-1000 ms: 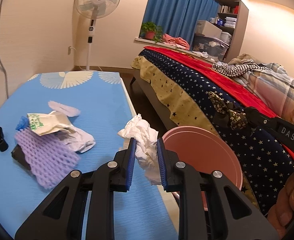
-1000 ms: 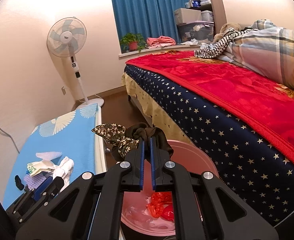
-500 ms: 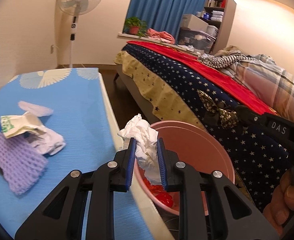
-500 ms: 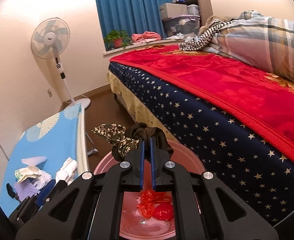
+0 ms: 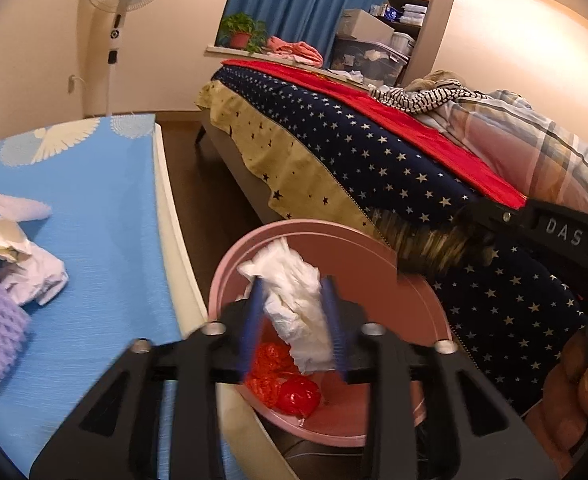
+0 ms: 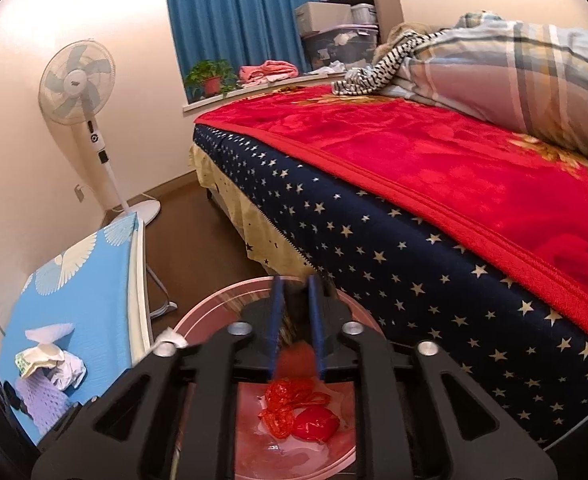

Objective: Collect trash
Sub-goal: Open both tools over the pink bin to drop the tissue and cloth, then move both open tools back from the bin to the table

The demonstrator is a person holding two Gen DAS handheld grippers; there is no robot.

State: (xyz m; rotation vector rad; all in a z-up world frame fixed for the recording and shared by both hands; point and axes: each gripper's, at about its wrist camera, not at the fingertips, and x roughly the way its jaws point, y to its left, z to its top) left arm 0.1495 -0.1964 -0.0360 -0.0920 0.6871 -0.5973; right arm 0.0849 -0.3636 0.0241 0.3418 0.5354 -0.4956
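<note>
Over the pink bin, the left gripper is opening, its jaws spread wider than the crumpled white tissue between them. The right gripper is opening above the same bin; a dark, blurred patterned cloth sits at its tips. Red wrappers lie in the bin's bottom. Beyond the bin stands the bed.

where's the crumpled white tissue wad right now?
In the left wrist view, the crumpled white tissue wad sits between the opening left tongs, above the round pink plastic bin beside the blue-covered table.
</note>
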